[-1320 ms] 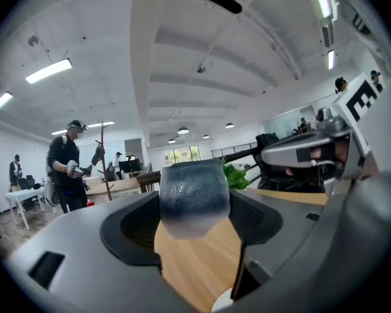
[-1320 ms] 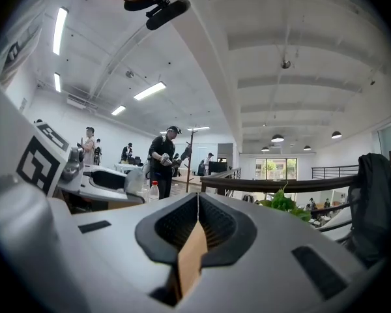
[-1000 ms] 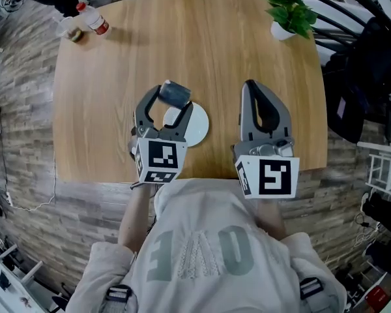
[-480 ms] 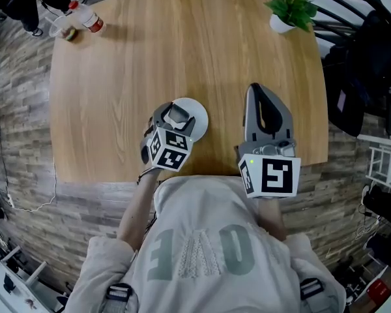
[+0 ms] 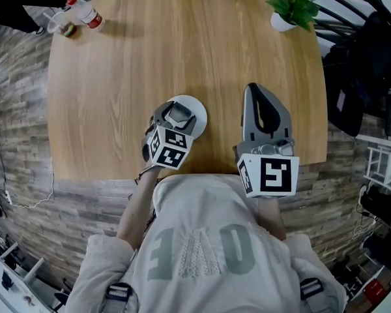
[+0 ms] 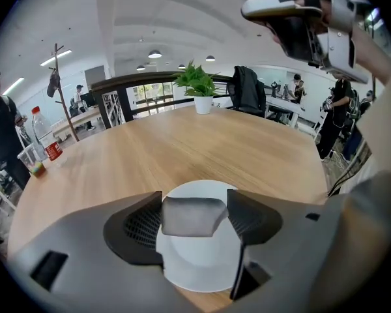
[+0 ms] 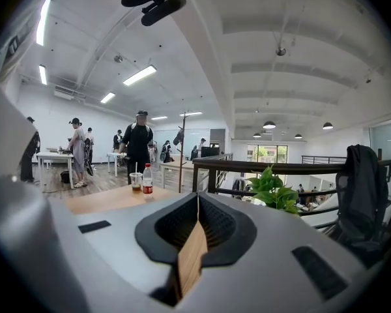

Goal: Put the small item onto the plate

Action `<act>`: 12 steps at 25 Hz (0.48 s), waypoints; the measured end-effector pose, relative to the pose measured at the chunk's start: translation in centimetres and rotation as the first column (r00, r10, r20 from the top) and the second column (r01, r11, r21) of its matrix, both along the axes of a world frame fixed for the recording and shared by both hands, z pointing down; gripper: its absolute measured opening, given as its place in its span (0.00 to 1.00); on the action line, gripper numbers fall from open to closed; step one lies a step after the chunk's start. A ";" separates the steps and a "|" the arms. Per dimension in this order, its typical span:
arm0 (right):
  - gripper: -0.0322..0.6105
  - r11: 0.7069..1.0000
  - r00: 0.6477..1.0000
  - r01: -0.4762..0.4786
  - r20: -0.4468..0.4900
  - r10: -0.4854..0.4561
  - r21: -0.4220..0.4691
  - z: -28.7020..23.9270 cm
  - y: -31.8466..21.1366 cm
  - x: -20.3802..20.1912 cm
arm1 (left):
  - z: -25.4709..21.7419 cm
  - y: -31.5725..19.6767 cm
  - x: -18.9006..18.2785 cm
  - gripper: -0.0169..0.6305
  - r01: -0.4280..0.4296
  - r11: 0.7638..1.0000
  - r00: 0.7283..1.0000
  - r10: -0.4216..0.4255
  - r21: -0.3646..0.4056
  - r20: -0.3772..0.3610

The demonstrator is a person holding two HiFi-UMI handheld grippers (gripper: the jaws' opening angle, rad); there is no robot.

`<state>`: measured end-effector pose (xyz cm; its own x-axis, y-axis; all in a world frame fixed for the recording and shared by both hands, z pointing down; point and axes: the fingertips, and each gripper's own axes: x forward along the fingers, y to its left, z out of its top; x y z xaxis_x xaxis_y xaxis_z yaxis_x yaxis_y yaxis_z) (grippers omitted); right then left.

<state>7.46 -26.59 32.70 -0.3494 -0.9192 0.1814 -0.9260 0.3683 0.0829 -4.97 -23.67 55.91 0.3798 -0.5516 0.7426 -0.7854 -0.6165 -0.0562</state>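
Observation:
A small grey block (image 6: 190, 216) sits clamped between the jaws of my left gripper (image 6: 194, 215), right over the white plate (image 6: 202, 266). In the head view the left gripper (image 5: 176, 115) tips steeply down over the plate (image 5: 197, 113) near the table's front edge, with the grey block (image 5: 177, 114) between its jaws. I cannot tell whether the block touches the plate. My right gripper (image 5: 259, 91) lies to the right of the plate, jaws shut with nothing in them. In the right gripper view its jaws (image 7: 197, 208) meet in a thin line.
The round wooden table (image 5: 182, 51) carries a potted green plant (image 5: 288, 6) at the far right and a red-capped bottle (image 5: 83, 13) with a cup (image 5: 60, 25) at the far left. A railing and chairs stand beyond the table. People stand in the background.
My left gripper has swung down from a raised, level pose to a steep tilt over the plate, carrying the grey block with it. The right gripper has stayed in place.

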 end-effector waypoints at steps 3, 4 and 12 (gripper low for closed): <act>0.08 1.000 1.000 0.009 0.002 -0.009 -0.004 0.1 0.0 -0.2 | 0.6 0.6 0.1 0.51 -0.023 1.000 0.999 0.023 -0.015 0.028; 0.08 1.000 1.000 0.011 0.003 -0.011 -0.003 0.0 0.0 -0.3 | 1.1 1.0 0.1 0.51 -0.037 0.999 0.998 0.038 -0.019 0.047; 0.08 1.000 1.000 0.002 0.003 -0.002 -0.006 0.1 -0.3 0.2 | 3.5 2.3 -0.5 0.51 -0.028 0.997 0.996 0.034 -0.074 0.086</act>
<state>7.71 -26.87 32.79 -0.3521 -0.9174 0.1855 -0.9254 0.3709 0.0780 -5.45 -21.35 59.43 0.3282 -0.4842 0.8111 -0.7598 -0.6455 -0.0779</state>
